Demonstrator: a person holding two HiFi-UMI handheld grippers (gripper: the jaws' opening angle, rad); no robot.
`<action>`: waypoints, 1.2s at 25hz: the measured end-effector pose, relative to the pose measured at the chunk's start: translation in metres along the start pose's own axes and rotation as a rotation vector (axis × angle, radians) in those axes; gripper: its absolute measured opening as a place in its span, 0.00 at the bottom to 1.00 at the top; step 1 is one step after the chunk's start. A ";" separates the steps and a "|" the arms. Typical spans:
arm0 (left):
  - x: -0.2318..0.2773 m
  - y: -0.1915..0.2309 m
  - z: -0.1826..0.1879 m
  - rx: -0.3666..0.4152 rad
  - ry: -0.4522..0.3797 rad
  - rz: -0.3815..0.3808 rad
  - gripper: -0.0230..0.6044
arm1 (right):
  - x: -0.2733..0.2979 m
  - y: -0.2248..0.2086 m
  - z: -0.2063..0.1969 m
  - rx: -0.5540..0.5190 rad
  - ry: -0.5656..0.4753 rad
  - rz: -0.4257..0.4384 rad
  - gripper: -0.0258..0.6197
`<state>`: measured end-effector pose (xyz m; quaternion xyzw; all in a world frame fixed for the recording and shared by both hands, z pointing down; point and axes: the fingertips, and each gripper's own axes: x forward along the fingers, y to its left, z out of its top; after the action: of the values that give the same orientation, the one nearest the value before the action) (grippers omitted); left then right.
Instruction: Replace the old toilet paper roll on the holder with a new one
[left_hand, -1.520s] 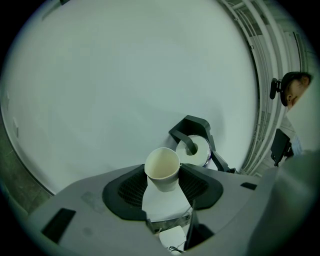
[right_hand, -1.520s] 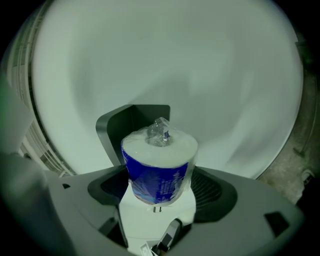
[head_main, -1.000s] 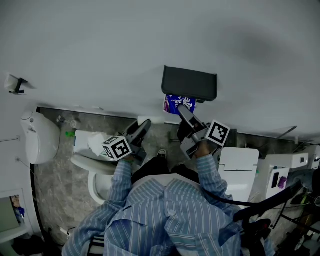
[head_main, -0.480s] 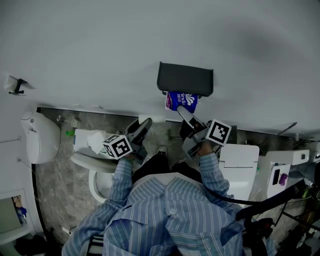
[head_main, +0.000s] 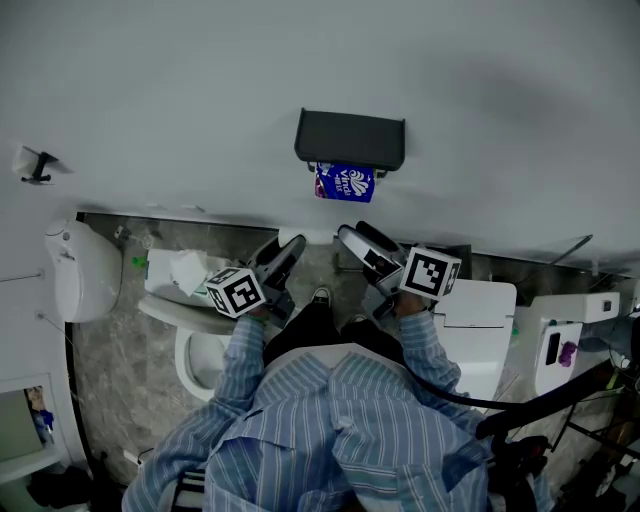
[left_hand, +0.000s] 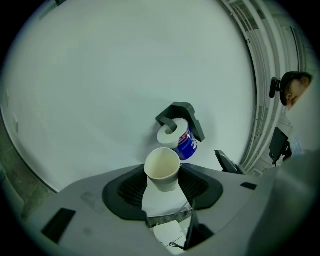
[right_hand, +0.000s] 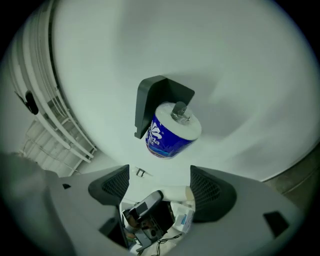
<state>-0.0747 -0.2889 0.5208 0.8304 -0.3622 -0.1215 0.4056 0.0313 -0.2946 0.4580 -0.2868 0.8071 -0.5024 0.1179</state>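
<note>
- The new roll (right_hand: 170, 131) hangs on the holder (right_hand: 157, 97); loosely seated, it may slip off.
- The right gripper (right_hand: 160, 174), spread and empty below the holder, could bump it.
- The left gripper (head_main: 285, 252) pinches the old tube (left_hand: 162, 169); it may drop.

So the right gripper (right_hand: 159, 176) has its jaws spread wide, with nothing between them. Straight ahead past the jaws, and a bit above them, there's a toilet paper roll (right_hand: 167, 134) in a blue wrapper (white logo on it, can't read it properly). It's sitting on a dark grey holder (right_hand: 156, 95) fixed to the plain white wall (right_hand: 235, 55). A shiny metal end (right_hand: 180, 114) pokes out of the roll's middle. Out beyond the jaw on the view's left there are some white rails (right_hand: 52, 112). Roll and jaws are well apart.
</note>
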 end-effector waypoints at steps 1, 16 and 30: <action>-0.002 -0.004 -0.004 0.004 -0.002 0.001 0.35 | -0.005 0.000 -0.003 -0.014 0.011 -0.006 0.64; -0.047 -0.064 -0.088 0.006 -0.038 0.062 0.35 | -0.092 -0.013 -0.063 -0.164 0.104 -0.158 0.09; -0.104 -0.087 -0.116 0.051 -0.044 0.081 0.35 | -0.103 -0.008 -0.124 -0.163 0.159 -0.181 0.07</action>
<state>-0.0474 -0.1124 0.5193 0.8224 -0.4071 -0.1140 0.3807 0.0577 -0.1455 0.5124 -0.3265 0.8229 -0.4647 -0.0160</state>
